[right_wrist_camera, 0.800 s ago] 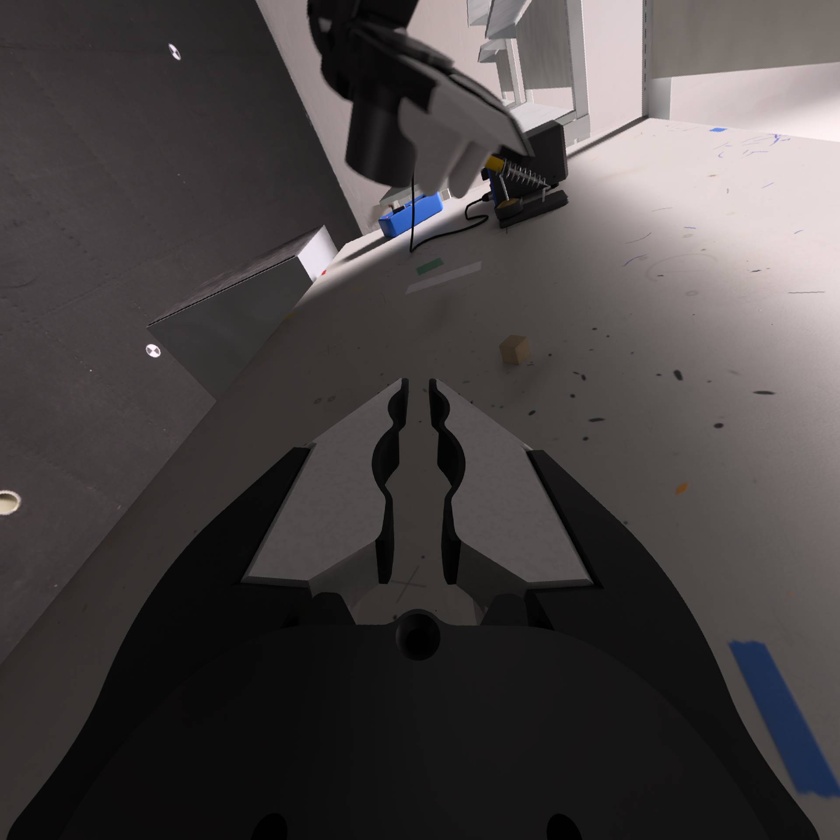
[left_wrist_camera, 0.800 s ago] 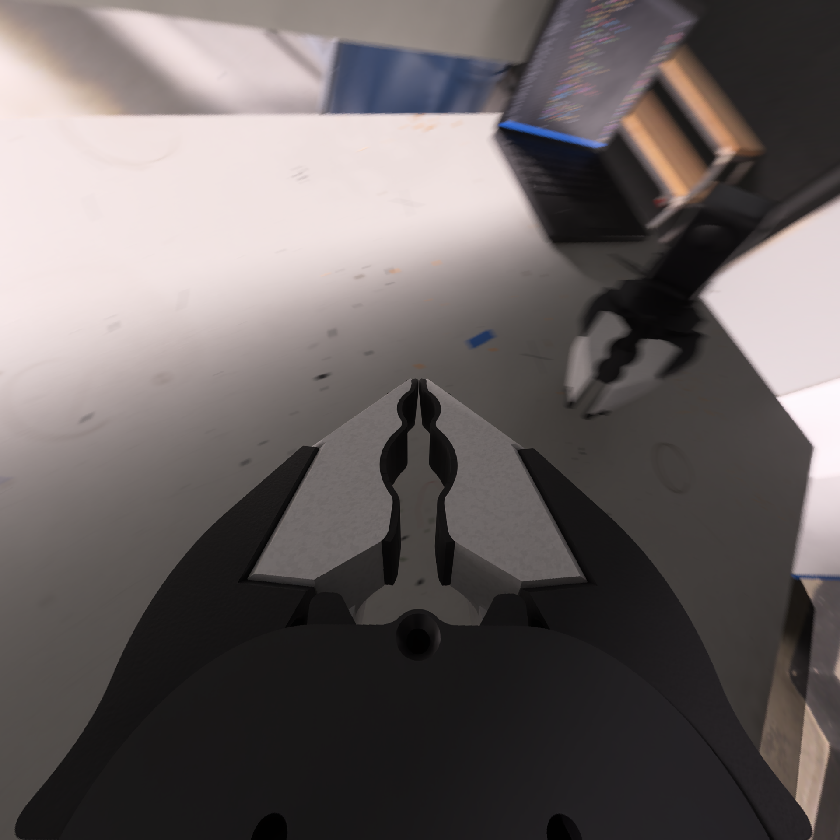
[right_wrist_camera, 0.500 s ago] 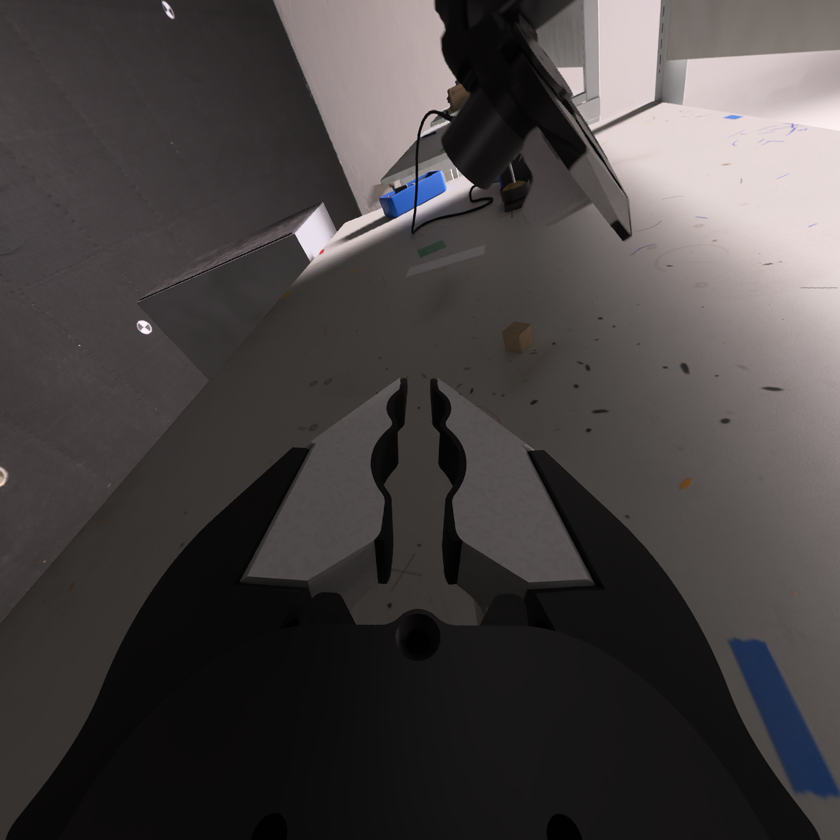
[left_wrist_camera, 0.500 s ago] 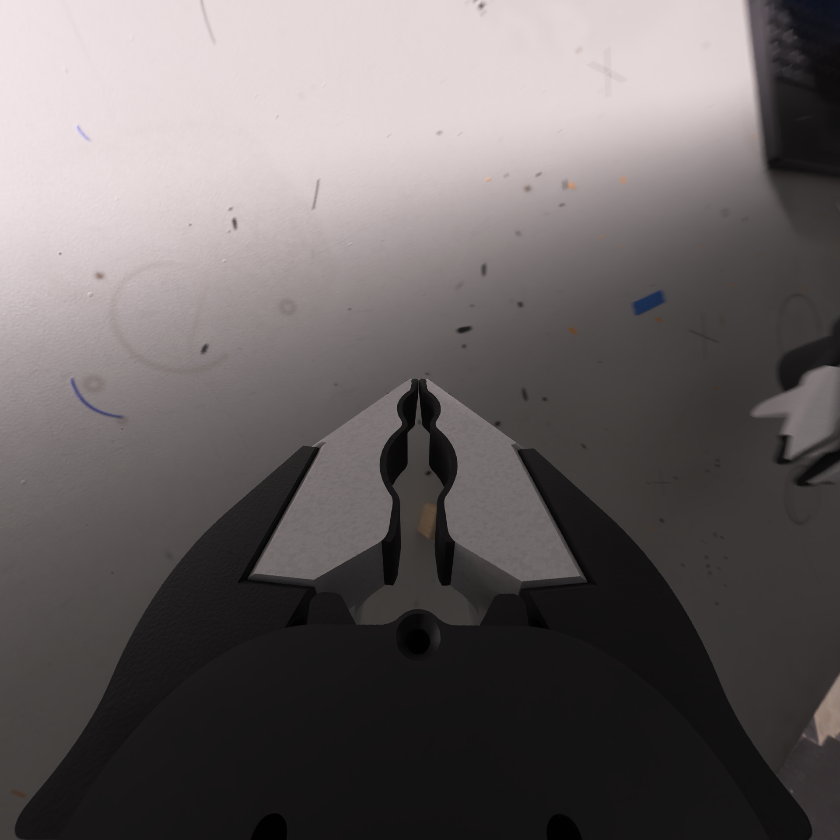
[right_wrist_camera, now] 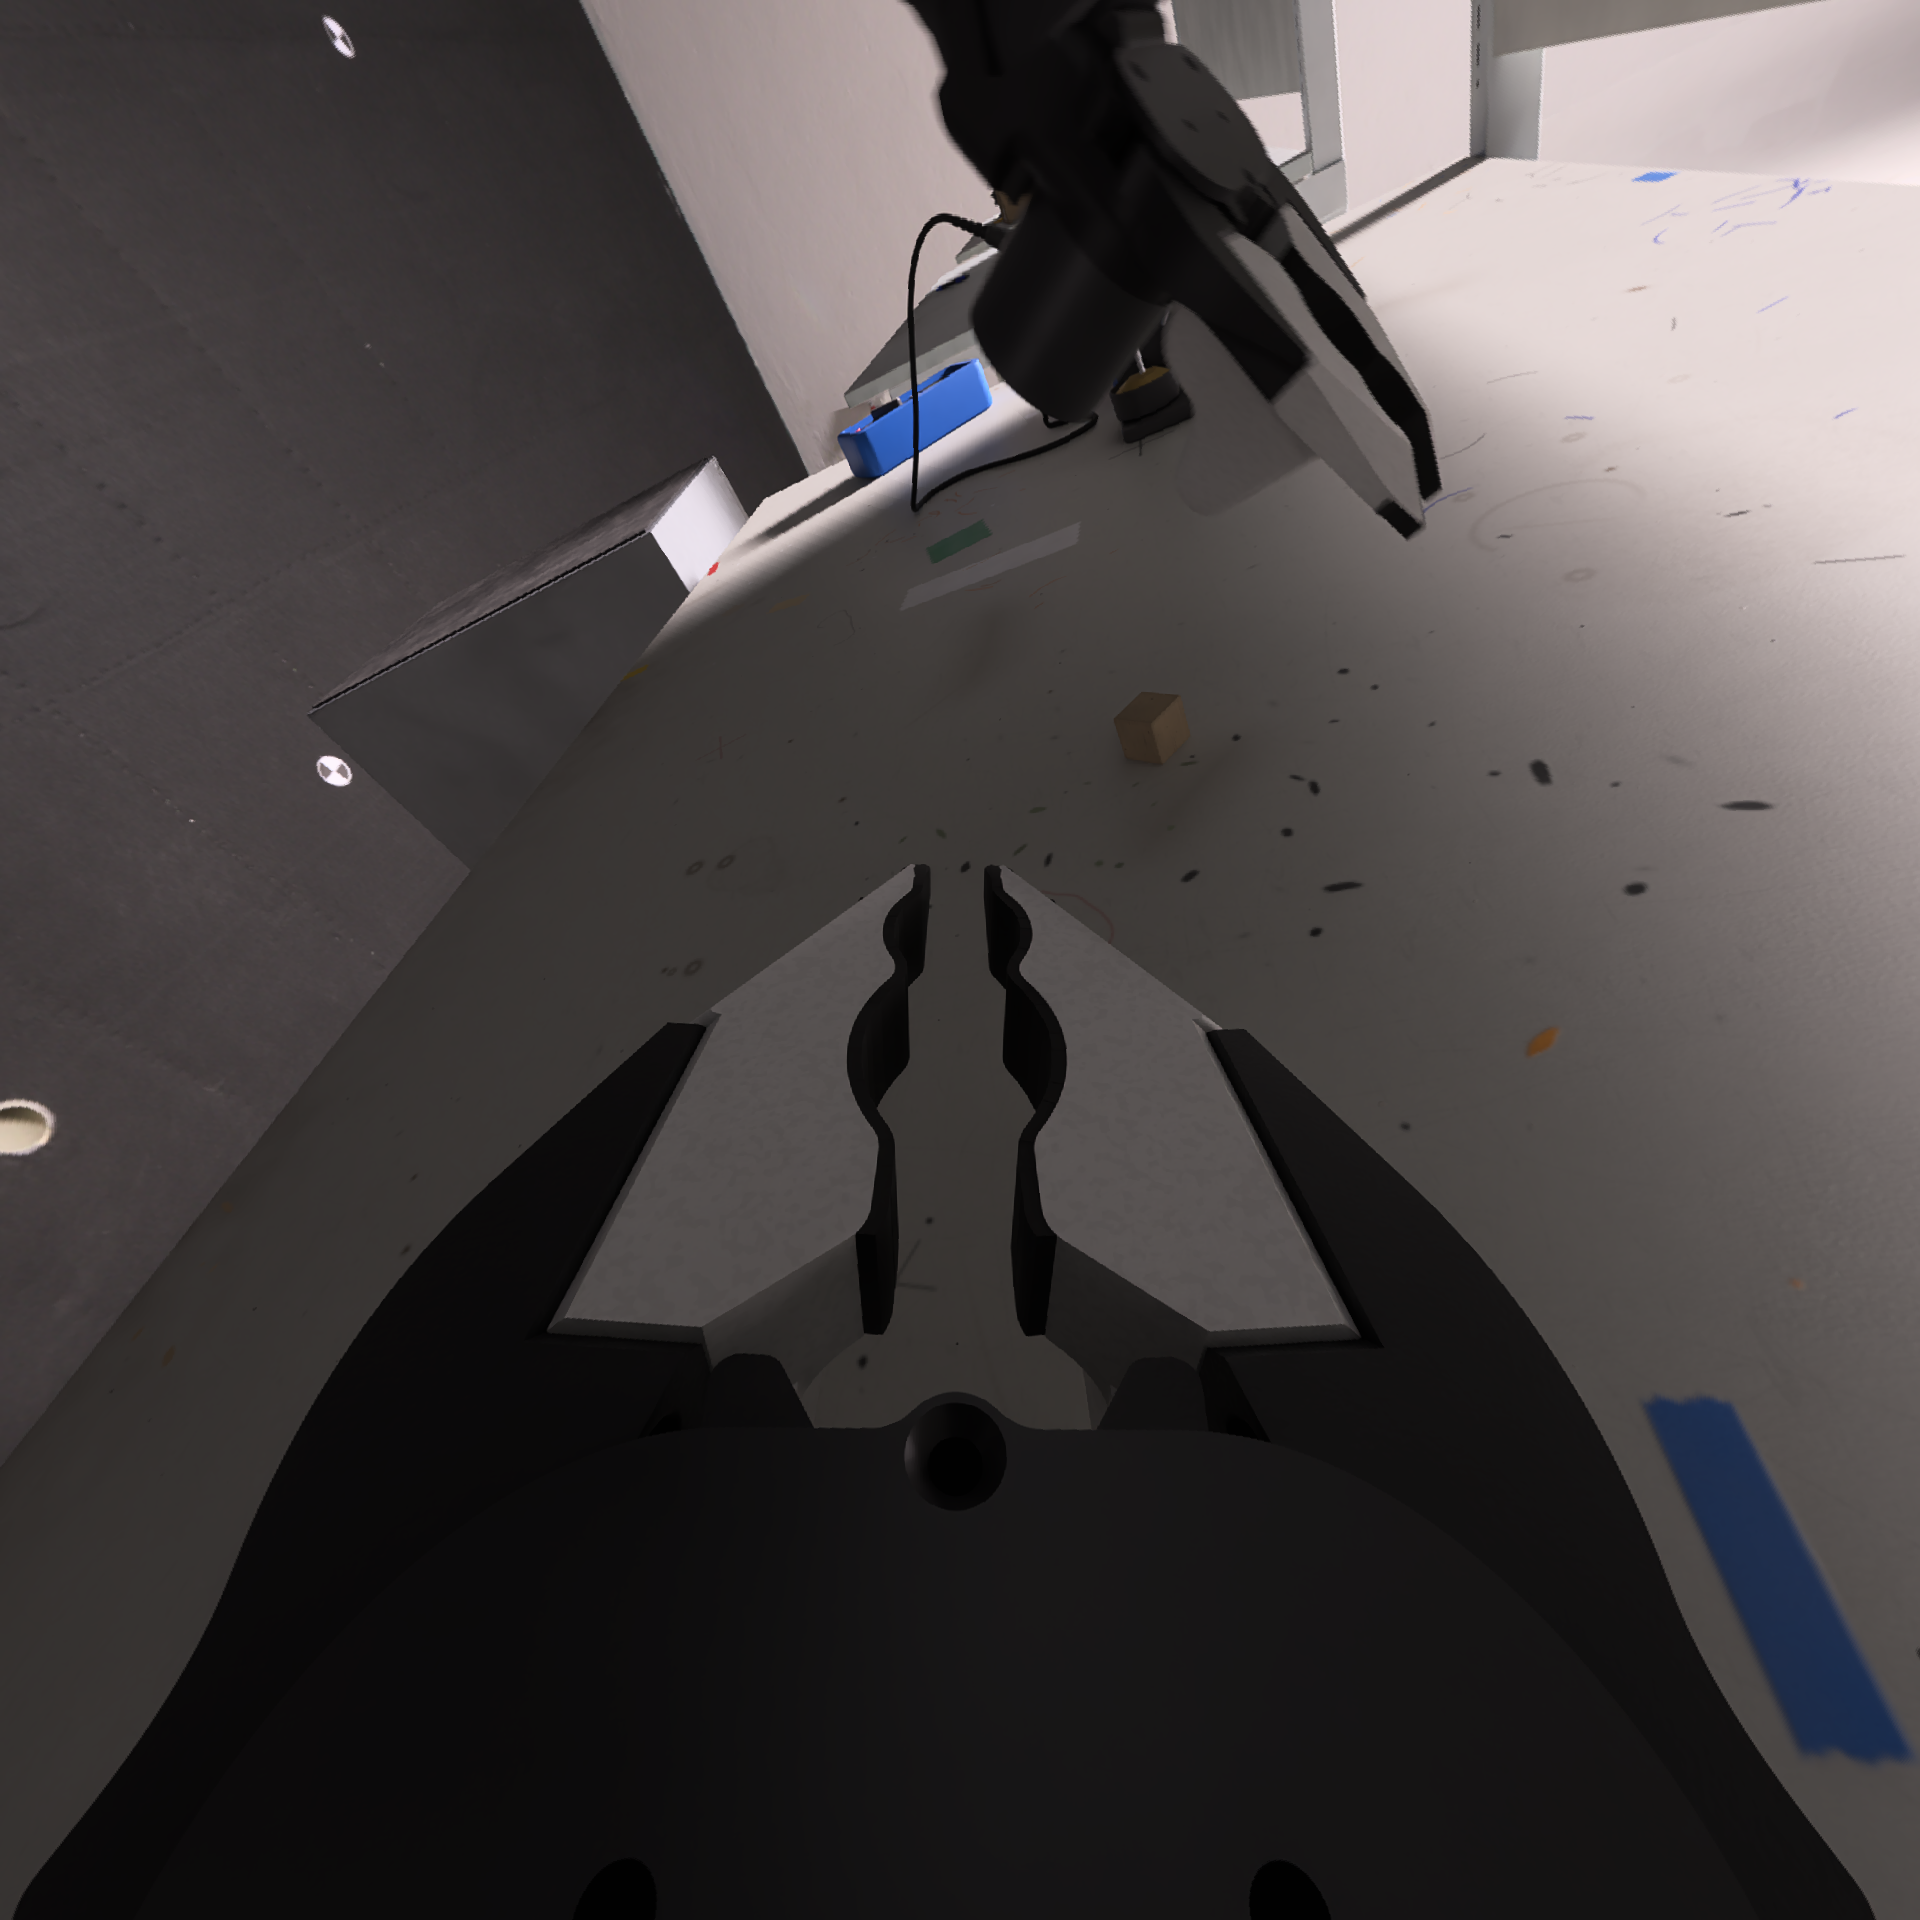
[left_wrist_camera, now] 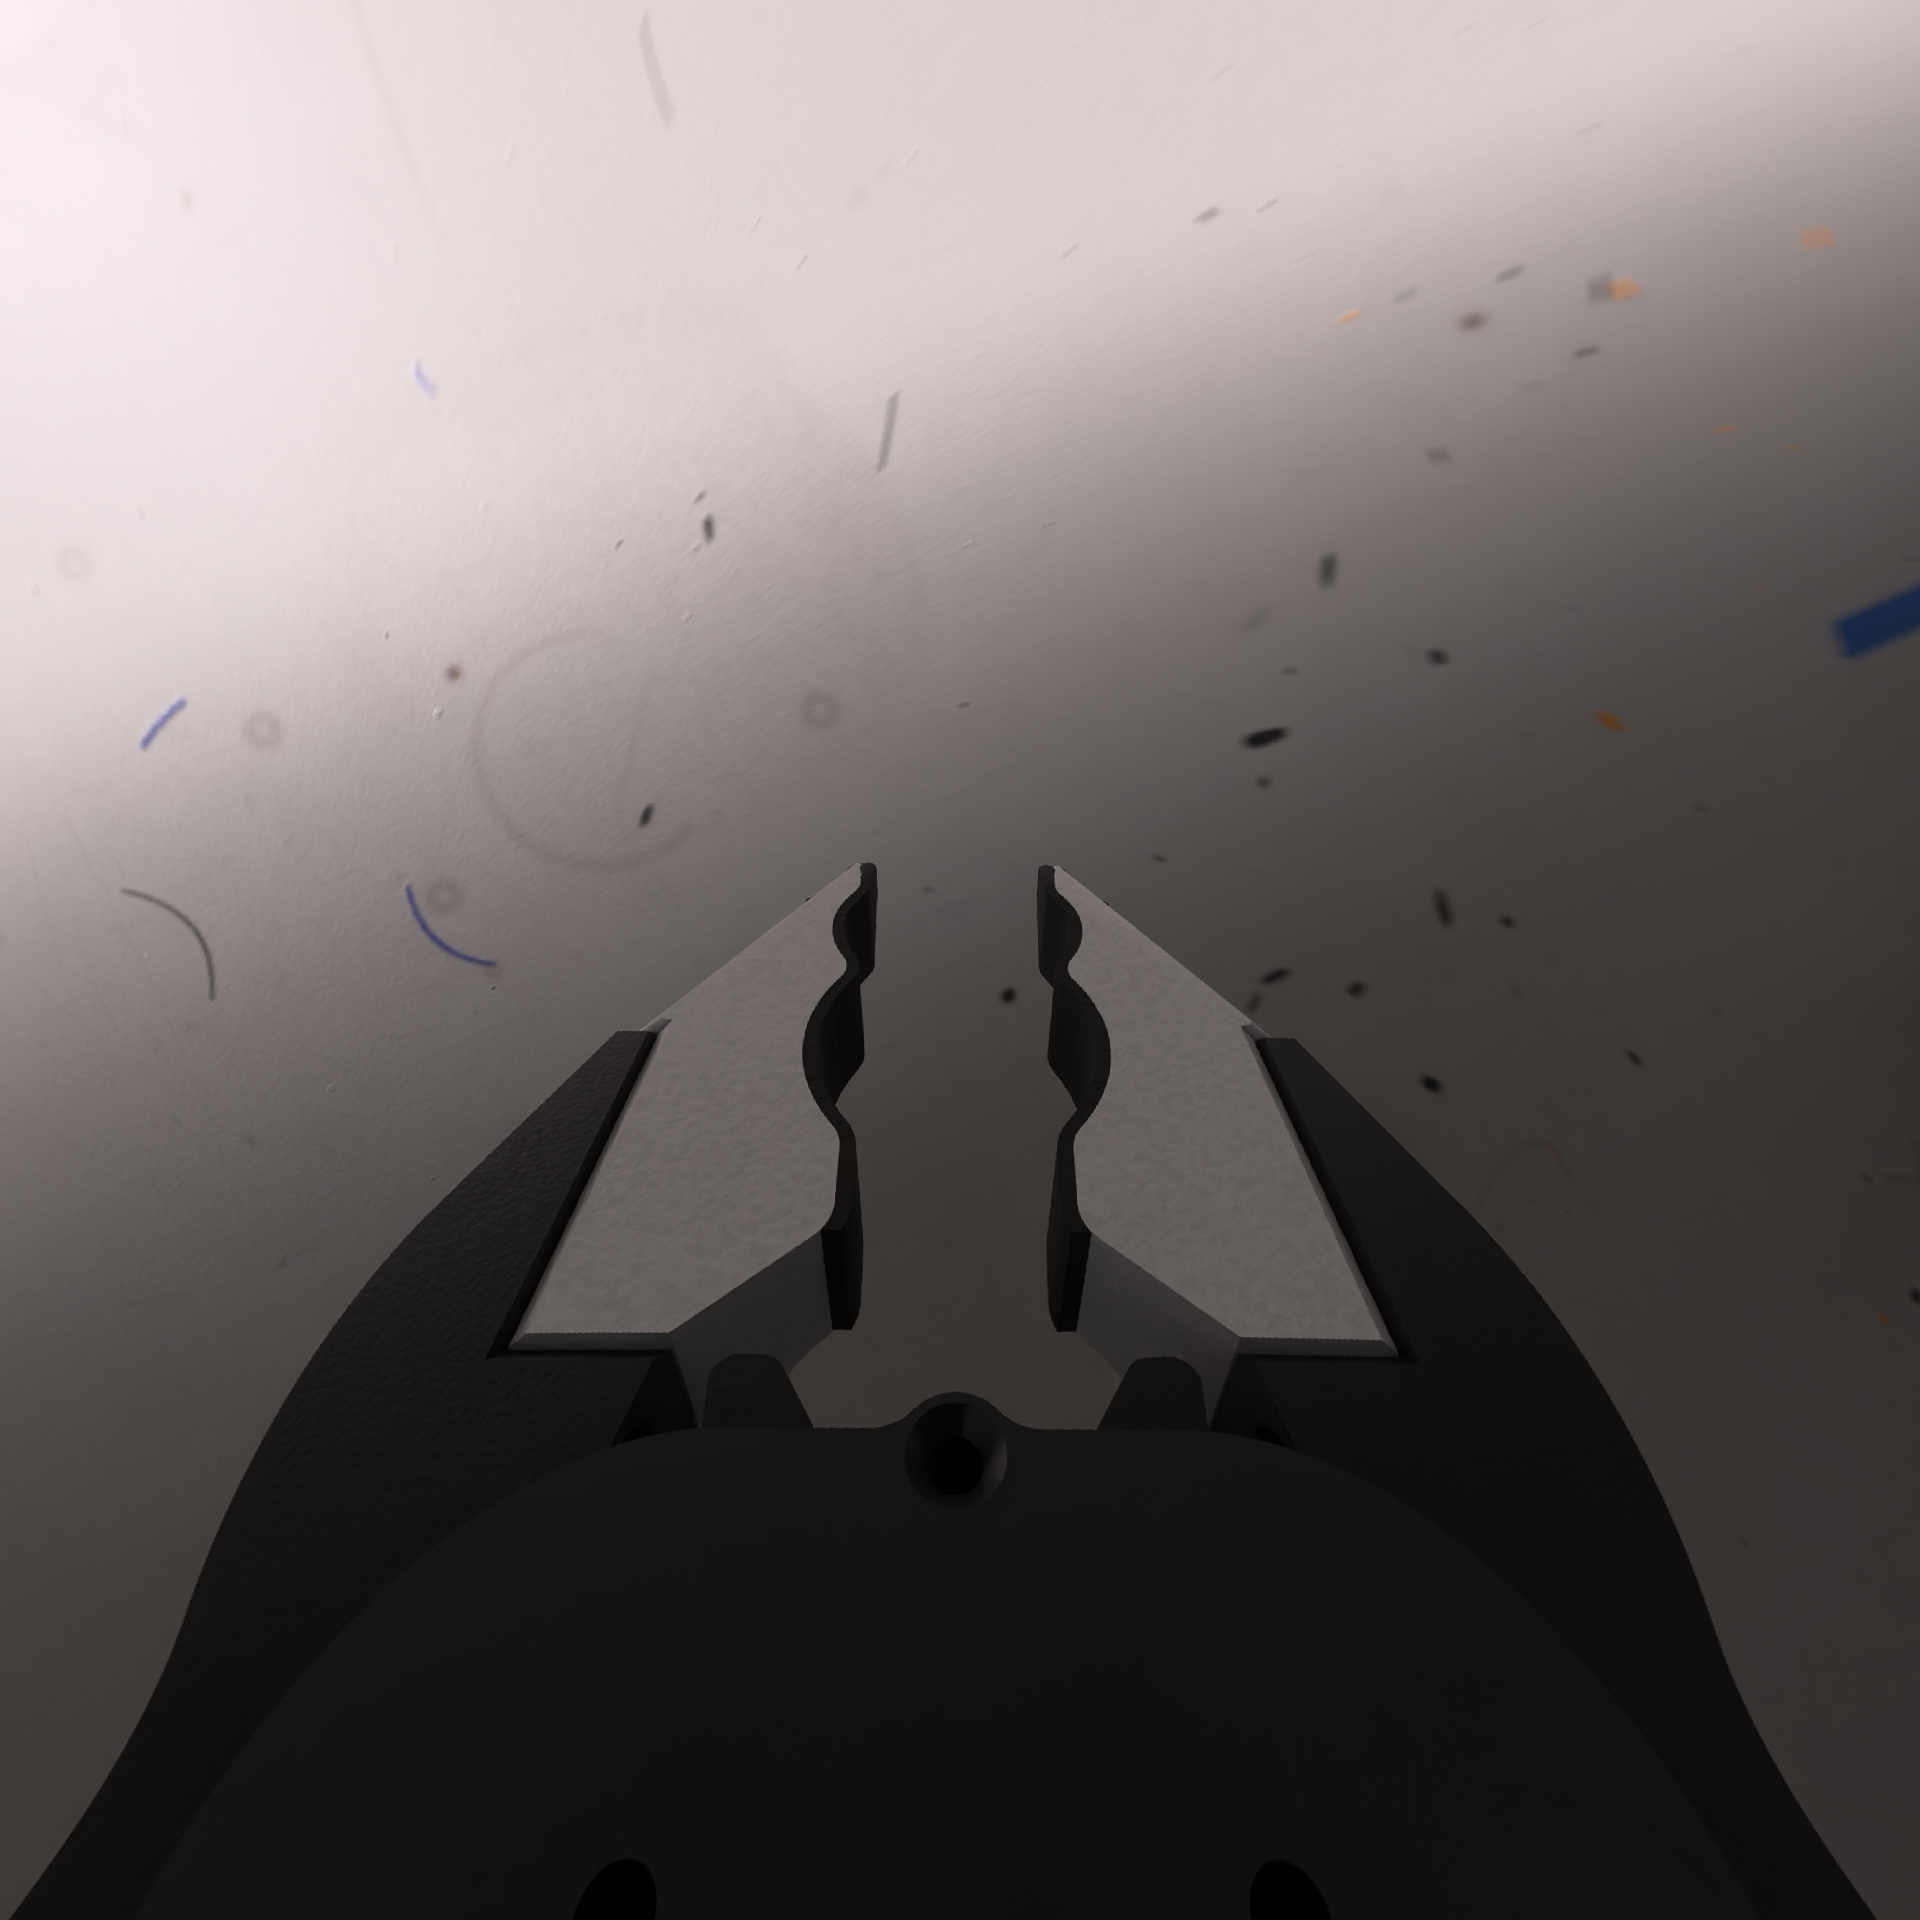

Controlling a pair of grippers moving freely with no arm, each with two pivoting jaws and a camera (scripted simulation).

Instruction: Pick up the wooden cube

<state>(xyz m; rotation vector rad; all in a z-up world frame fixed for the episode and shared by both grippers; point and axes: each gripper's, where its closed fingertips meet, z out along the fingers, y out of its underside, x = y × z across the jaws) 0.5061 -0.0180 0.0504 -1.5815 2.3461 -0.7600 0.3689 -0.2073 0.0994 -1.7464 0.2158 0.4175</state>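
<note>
The wooden cube (right_wrist_camera: 1151, 727) sits on the pale desk (right_wrist_camera: 1558, 935), and I take it as my landmark. My right gripper (right_wrist_camera: 956, 873) points at the desk short of the cube and a little to its left, well apart from it, with its fingers (right_wrist_camera: 1101, 1101) set narrow, only a slim gap between them, and holding nothing. My left gripper (right_wrist_camera: 1392, 488) hangs in the air beyond the cube and above it, tips slanting down toward the desk. In its own view the left gripper (left_wrist_camera: 957, 883) has its fingers (left_wrist_camera: 727, 1122) parted to a moderate gap, empty, over speckled desk; the cube does not show there, so I cannot tell how squarely I am lined up.

I judge the cube light, stiff and not fragile: bare wood with flat faces and crisp edges, likely to give dry, decent friction. It stands with one corner turned toward my right gripper, so I would take two opposite side faces, flat against the pads and low enough to catch the middle of each face. Pinching across corners could spin it or squirt it away. It is small, so a nudge while closing may push it along the desk.
</note>
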